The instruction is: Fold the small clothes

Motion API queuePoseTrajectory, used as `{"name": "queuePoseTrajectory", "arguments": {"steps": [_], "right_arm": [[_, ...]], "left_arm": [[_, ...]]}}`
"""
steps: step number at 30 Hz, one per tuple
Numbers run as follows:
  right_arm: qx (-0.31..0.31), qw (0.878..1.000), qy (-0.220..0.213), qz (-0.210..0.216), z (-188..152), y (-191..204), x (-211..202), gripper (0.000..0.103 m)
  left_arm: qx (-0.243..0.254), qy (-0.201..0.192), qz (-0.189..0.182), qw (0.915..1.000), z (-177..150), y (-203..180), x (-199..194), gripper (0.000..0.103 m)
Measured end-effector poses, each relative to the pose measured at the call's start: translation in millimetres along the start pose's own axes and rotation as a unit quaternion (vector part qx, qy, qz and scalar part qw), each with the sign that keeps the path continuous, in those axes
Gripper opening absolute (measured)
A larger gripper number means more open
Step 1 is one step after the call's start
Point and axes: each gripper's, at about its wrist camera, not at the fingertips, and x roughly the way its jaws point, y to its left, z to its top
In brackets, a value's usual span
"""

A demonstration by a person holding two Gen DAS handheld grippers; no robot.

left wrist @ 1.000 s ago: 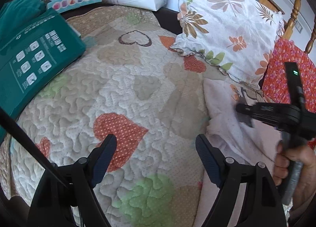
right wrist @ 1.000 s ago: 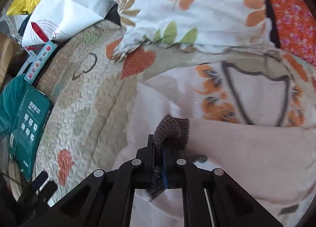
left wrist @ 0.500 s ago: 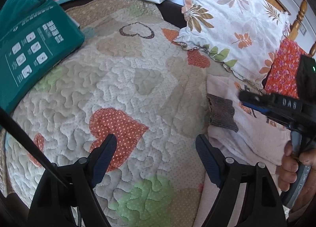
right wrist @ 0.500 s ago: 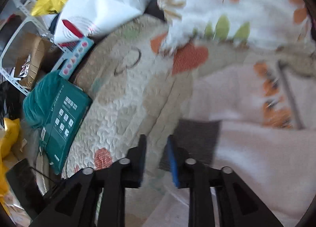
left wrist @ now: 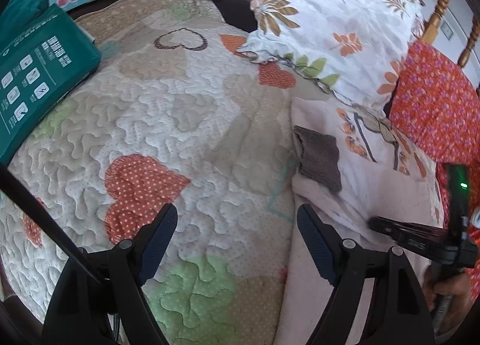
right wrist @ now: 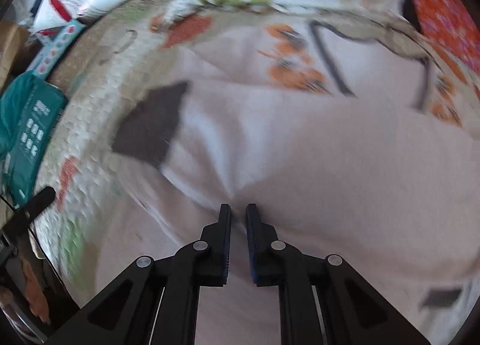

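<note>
Presently: right gripper (right wrist: 238, 216) nipping a pleat of the pale pink garment (right wrist: 345, 164); left gripper (left wrist: 237, 234) idle, jaws wide, nothing between them.

Garment lies on the quilted bedspread (left wrist: 168, 122), below the floral pillow (left wrist: 330, 29), its grey-brown cuff (left wrist: 319, 158) flat toward the quilt side. Right jaws have just been closing and now stand nearly together on a pinch of fabric, which puckers toward the pads. Judged step: a mid-body grip taken to start the next fold; the next move likely calls for carrying that pleat across without dragging the cuffed sleeve, with the left gripper pinning or taking a second point. Right wrist view alone shows the pinch; it is blurred. Left wrist view alone shows the hand (left wrist: 450, 288) holding the right tool, and the green box (left wrist: 36, 80) at the bed's edge.
</note>
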Motion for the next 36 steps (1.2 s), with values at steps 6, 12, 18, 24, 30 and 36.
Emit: {"name": "queuePoseTrajectory", "arguments": {"steps": [6,12,18,24,30,36], "right_arm": [[0.045,0.997,-0.059,-0.037,-64,-55,-74,0.03],[0.166,0.976,-0.121,-0.069,-161,-152,-143,0.049],[0.279,0.951,-0.132,-0.018,-235,-205,-148,0.051],[0.301,0.937,-0.151,0.09,-276,-199,-137,0.051],[0.291,0.932,-0.142,0.159,-287,-176,-125,0.052],[0.302,0.921,-0.134,0.207,-299,-168,-117,0.052]], "left_arm": [[0.023,0.033,-0.04,0.9984,-26,-11,3,0.081],[-0.01,0.079,-0.106,0.9911,-64,-18,8,0.081],[0.008,0.084,-0.141,0.9863,-102,-42,-5,0.059],[0.026,0.081,-0.156,0.984,-146,-59,-24,0.052],[0.016,0.1,-0.187,0.9772,-179,-64,-37,0.05],[0.024,0.109,-0.183,0.9767,-207,-71,-47,0.05]]}}
